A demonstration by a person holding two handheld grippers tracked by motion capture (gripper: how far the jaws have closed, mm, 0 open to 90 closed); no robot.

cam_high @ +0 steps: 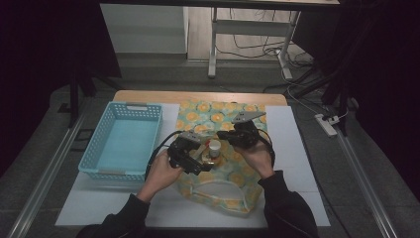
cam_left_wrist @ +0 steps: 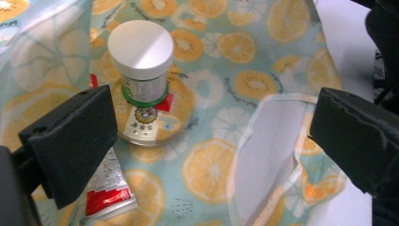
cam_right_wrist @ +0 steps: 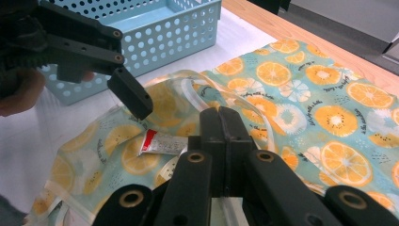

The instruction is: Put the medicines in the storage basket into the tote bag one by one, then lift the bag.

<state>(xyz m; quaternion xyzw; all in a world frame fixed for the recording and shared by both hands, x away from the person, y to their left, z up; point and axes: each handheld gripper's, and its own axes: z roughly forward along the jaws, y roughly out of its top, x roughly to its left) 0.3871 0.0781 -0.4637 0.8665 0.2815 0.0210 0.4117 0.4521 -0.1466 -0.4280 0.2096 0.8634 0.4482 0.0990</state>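
- Nearest the person, at the front edge of the white table sheet [cam_high: 297, 148], lay the open mouth of a translucent plastic bag printed with orange slices [cam_high: 218, 191], spread flat across the middle of the table.
- On top of that bag, the left gripper [cam_high: 190, 159] hung with its 2 black jaws spread wide and nothing between the pads; its own view showed them standing to either side of bare printed plastic.
- Just beyond those jaws stood a small white-capped jar with a green band [cam_left_wrist: 141, 61], upright on a flat round gold tin [cam_left_wrist: 151, 123], with a red-and-white squeezed tube [cam_left_wrist: 109, 188] lying just beside the tin.
- All 3 items appeared to rest on or inside the bag; I could not tell which.
- Slightly farther on, the right gripper [cam_high: 236, 134] had its jaws pressed together, apparently pinching a fold of the clear bag rim, though the pinch itself was not plain.
- Farthest, to the left, a light-blue perforated plastic basket [cam_high: 148, 110] held nothing visible.
- My judgement: the work was early, with the jar, tin and tube yet to be moved to wherever they belonged.
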